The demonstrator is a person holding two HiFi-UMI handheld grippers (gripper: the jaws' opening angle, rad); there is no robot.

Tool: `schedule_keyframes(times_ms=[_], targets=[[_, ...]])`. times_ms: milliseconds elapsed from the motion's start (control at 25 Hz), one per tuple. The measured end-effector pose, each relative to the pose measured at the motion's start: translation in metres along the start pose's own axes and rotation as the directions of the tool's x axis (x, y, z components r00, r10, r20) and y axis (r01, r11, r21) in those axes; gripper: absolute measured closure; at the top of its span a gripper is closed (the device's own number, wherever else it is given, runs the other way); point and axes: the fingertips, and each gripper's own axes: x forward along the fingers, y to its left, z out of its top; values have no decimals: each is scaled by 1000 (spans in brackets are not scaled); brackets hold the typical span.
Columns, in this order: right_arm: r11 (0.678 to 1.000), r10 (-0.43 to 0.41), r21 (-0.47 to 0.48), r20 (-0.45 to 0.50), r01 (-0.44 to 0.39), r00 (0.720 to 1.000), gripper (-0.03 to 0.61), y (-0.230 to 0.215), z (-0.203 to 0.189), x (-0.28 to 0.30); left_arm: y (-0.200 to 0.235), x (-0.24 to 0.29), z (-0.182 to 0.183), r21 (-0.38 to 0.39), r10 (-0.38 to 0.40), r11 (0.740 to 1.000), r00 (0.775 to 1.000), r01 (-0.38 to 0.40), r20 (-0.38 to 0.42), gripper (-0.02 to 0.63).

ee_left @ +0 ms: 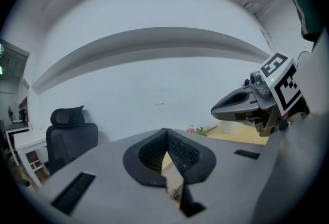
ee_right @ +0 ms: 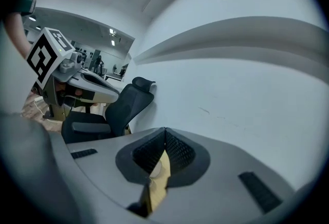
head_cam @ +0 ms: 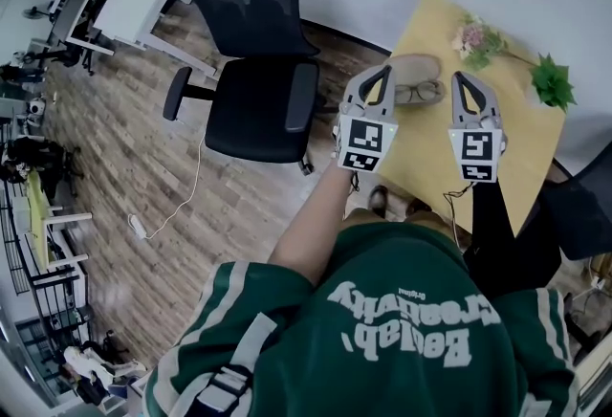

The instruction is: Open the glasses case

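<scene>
On the yellow wooden table (head_cam: 521, 152), a tan glasses case (head_cam: 413, 68) lies near the left edge. A pair of dark-rimmed glasses (head_cam: 419, 92) rests against its near side. I cannot tell how its lid stands. My left gripper (head_cam: 384, 71) is held in the air just left of the case, jaws closed tip to tip on nothing. My right gripper (head_cam: 460, 77) hangs just right of the glasses, shut and empty too. The left gripper view shows closed tips (ee_left: 166, 131) before a white wall. The right gripper view shows the same (ee_right: 165, 130).
A black office chair (head_cam: 253, 52) stands on the wood floor left of the table. Pink flowers (head_cam: 473, 37) and a green leafy sprig (head_cam: 552, 80) lie at the table's far side. A white cable (head_cam: 182, 200) trails over the floor. Desks stand at far left.
</scene>
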Motion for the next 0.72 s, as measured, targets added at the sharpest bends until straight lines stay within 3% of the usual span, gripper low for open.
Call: schedule_keyframes(times_ms=[720], targets=[[995, -70, 81, 86, 63, 994, 570, 30, 44, -39, 21, -44, 44, 41, -24, 999, 997, 21, 80, 600]])
